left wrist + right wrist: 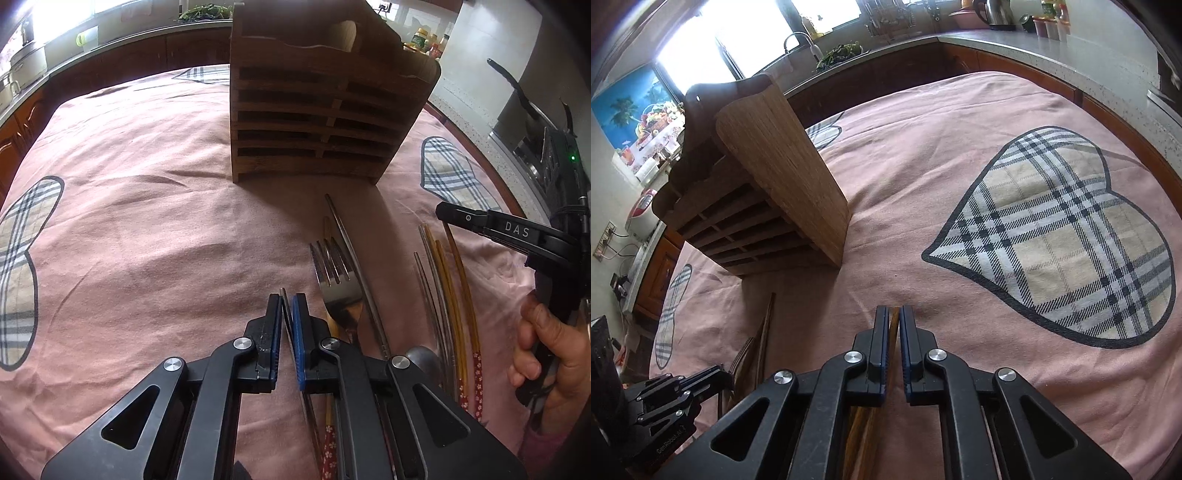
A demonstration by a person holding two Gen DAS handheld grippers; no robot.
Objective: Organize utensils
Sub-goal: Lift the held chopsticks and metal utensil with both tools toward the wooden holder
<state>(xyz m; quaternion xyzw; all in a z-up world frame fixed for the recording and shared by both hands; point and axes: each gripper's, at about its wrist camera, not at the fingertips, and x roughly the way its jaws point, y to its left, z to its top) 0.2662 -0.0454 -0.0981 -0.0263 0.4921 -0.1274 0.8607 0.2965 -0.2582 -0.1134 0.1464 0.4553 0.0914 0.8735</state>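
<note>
Pinching thin sticks in both claws: the left gripper (287,314) clamps a metal chopstick (282,295), the right gripper (894,325) a wooden chopstick (894,320). Either could swivel or slide out before reaching the wooden rack (317,110) slots; remaining utensils (436,288) lie on the pink cloth (147,240).

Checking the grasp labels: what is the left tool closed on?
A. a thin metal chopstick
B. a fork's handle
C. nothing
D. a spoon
A: in the left wrist view the left tool pinches a thin metal chopstick, while the fork lies on the cloth beside it.
</note>
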